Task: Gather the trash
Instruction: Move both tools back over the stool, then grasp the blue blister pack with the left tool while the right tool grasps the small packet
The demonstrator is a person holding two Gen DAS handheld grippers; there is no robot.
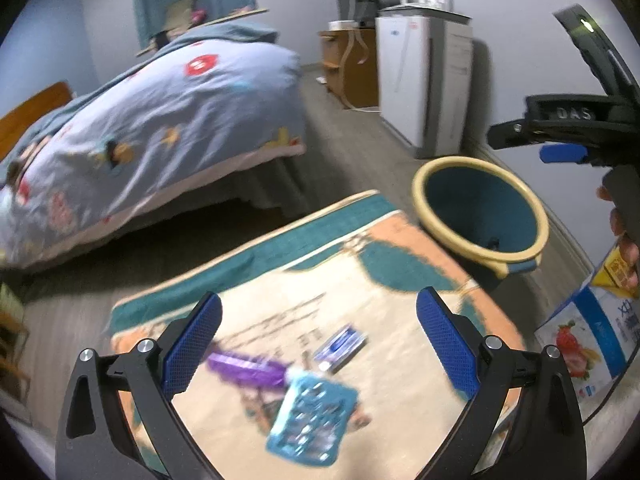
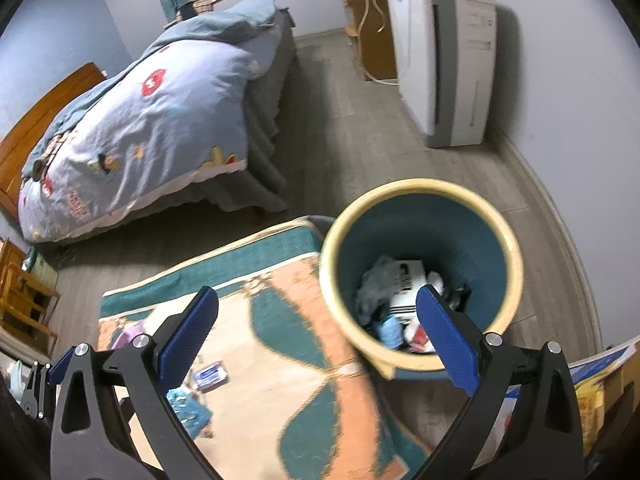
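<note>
A teal trash bin with a yellow rim (image 1: 482,210) (image 2: 420,276) stands on the floor beside a patterned rug (image 1: 320,280) (image 2: 280,340). Several pieces of trash (image 2: 400,300) lie inside it. On the rug lie a purple wrapper (image 1: 248,368), a teal blister pack (image 1: 312,416) (image 2: 188,408) and a small blue-white packet (image 1: 340,346) (image 2: 210,374). My left gripper (image 1: 320,344) is open and empty above these items. My right gripper (image 2: 318,340) is open and empty over the bin's near rim; it also shows in the left wrist view (image 1: 560,136).
A bed with a blue quilt (image 1: 152,120) (image 2: 140,120) stands at the left. A white appliance (image 1: 424,80) (image 2: 444,60) and a wooden cabinet (image 1: 352,68) stand by the far wall. A printed carton (image 1: 584,336) is at the right. Wooden furniture (image 2: 24,300) stands at the left.
</note>
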